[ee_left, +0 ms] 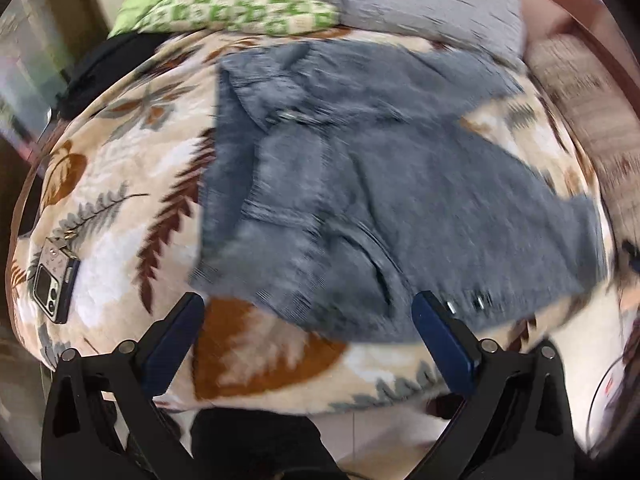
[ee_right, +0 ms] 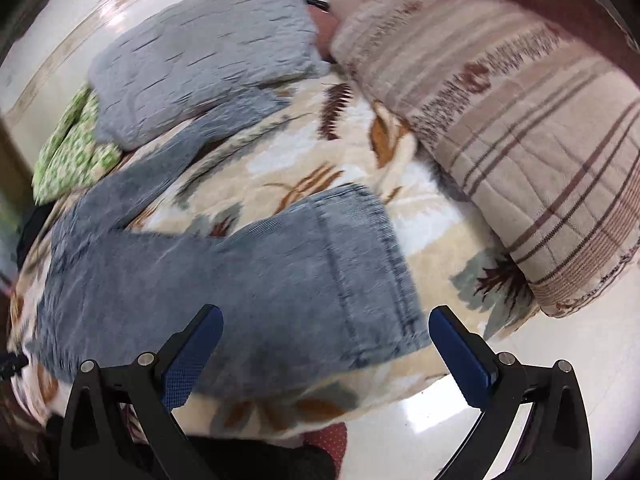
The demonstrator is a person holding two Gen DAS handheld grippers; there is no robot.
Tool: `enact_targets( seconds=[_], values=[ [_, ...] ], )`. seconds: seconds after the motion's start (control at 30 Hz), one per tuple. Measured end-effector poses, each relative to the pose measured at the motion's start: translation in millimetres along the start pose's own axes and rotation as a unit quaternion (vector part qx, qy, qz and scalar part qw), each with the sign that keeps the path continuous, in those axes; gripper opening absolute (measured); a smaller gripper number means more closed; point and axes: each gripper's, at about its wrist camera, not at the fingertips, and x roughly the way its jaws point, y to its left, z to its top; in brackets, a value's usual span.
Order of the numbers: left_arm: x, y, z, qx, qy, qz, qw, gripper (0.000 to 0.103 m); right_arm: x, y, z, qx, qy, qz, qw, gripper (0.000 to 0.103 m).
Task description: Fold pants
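Blue-grey denim pants (ee_left: 360, 184) lie spread on a leaf-patterned blanket (ee_left: 132, 184). In the left wrist view the waistband end lies near me and the legs run off to the right. My left gripper (ee_left: 308, 308) is open and empty, hovering over the near waist edge. In the right wrist view the pants (ee_right: 248, 276) show one leg end with its hem near me and the other leg running to the far left. My right gripper (ee_right: 326, 320) is open and empty above that leg end. Both views are blurred.
A phone (ee_left: 54, 280) lies on the blanket at the left. A green patterned pillow (ee_left: 240, 4) and a grey pillow (ee_right: 208, 52) sit at the far side. A striped beige quilt (ee_right: 520, 120) is piled at the right. White floor (ee_right: 560, 360) shows beyond the blanket's (ee_right: 360, 152) edge.
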Motion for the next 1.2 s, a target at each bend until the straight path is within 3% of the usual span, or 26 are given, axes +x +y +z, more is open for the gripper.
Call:
enact_targets(
  seconds=[0.17,0.27,0.47,0.57,0.6,0.63,0.67,0.7,0.73,0.77,0.8,0.87,0.93,1.07,1.17,1.2],
  values=[
    [22.0,34.5,34.0,-0.038,0.010,0.031,0.9988,0.103,32.3,-26.1,35.3,0.032,0.007,-0.009,0.999,0.103],
    [40.5,46.2,43.7,-0.058,0.028,0.029,0.9975,0.103,57.4,-35.9,52.7,0.044,0.017,-0.016,0.999,0.103],
    [73.4,44.9,42.1,-0.093,0.084,-0.048,0.9910,0.103,110.8,-28.5,67.1,0.010,0.057,-0.024,0.998,0.101],
    [79.4,36.9,36.1,-0.097,0.095,-0.081,0.9874,0.103,114.0,-15.8,65.3,-0.026,0.049,-0.008,0.998,0.086],
    [78.8,34.4,35.2,-0.095,0.093,-0.080,0.9879,0.103,109.9,-10.2,65.6,-0.042,0.041,0.017,0.998,0.057],
    [76.3,32.7,35.3,-0.095,0.087,-0.080,0.9885,0.098,108.5,-7.2,66.6,-0.050,0.041,0.011,0.998,0.024],
    [73.1,31.3,35.8,-0.096,0.084,-0.084,0.9883,0.087,106.2,-5.3,69.0,-0.058,0.040,0.004,0.998,0.019],
    [68.2,29.5,37.8,-0.098,0.080,-0.101,0.9868,0.076,103.2,-5.9,72.6,-0.060,0.039,0.022,0.997,0.018],
    [64.5,28.2,39.5,-0.103,0.084,-0.121,0.9837,0.051,97.7,-5.8,77.0,-0.062,0.035,0.032,0.997,0.016],
    [61.6,25.9,42.6,-0.110,0.089,-0.138,0.9804,0.042,90.1,-6.1,83.7,-0.065,0.021,0.027,0.997,0.016],
    [58.1,23.0,45.4,-0.111,0.085,-0.139,0.9804,0.042,77.8,-9.4,92.9,-0.063,-0.003,0.027,0.998,0.016],
    [56.5,14.7,47.4,-0.092,0.073,-0.102,0.9878,0.042,70.2,-18.5,103.9,-0.049,-0.025,0.021,0.998,0.016],
    [64.9,9.2,44.2,-0.080,0.079,-0.071,0.9911,0.042,84.7,-24.4,106.2,-0.046,-0.010,-0.004,0.999,0.015],
    [67.4,5.7,39.2,-0.077,0.074,-0.057,0.9926,0.042,124.0,-27.1,91.3,-0.049,0.041,-0.037,0.997,0.016],
    [59.2,7.9,37.8,-0.070,0.078,-0.060,0.9927,0.042,109.5,-36.3,89.8,-0.012,0.028,-0.005,1.000,0.023],
    [53.8,11.1,36.3,-0.072,0.077,-0.065,0.9923,0.042,101.7,-41.8,88.1,0.002,0.026,0.015,1.000,0.035]
  ],
)
